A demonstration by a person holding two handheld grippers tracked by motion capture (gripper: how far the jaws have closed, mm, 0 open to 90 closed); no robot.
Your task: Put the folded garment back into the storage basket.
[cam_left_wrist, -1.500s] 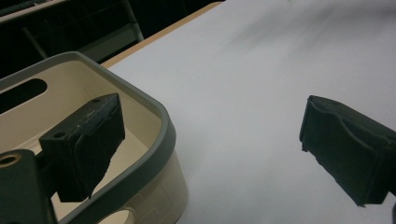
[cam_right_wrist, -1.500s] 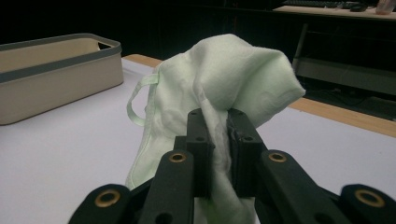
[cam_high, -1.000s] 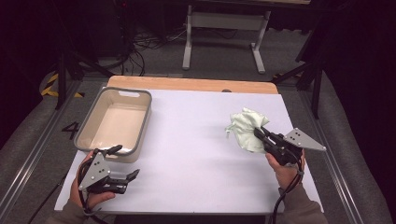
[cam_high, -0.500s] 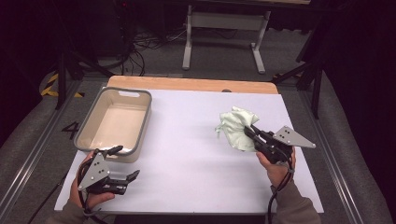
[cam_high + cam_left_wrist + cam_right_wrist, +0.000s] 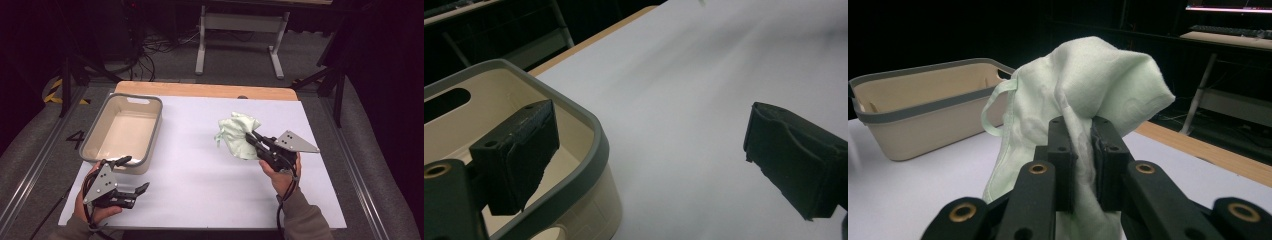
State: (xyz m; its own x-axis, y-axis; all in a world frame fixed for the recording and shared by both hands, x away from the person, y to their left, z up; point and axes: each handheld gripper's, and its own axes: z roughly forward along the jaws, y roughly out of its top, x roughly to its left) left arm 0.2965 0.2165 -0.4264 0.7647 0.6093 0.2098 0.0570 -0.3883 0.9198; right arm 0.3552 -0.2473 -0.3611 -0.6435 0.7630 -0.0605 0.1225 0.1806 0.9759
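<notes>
A pale green cloth [image 5: 236, 134] hangs bunched over the white table, pinched between the jaws of my right gripper [image 5: 254, 141], which is shut on it right of the table's middle. In the right gripper view the cloth [image 5: 1083, 90] rises above the closed jaws of that gripper [image 5: 1081, 132], with a loop of its hem drooping at the left. A beige bin with a grey rim [image 5: 154, 125] stands at the back left and holds nothing. My left gripper [image 5: 132, 173] rests open near the front left corner, just in front of the bin's near wall [image 5: 589, 165]; nothing lies between its pads.
The white sheet covers the table [image 5: 200, 175], with a strip of wood [image 5: 200, 90] along its far edge. Metal rails run down both sides. Beyond the table stand a dark floor, cables and a grey stand's legs [image 5: 240, 45].
My right gripper has carried the cloth leftward toward the table's middle and slightly up. The left gripper has stayed in place.
</notes>
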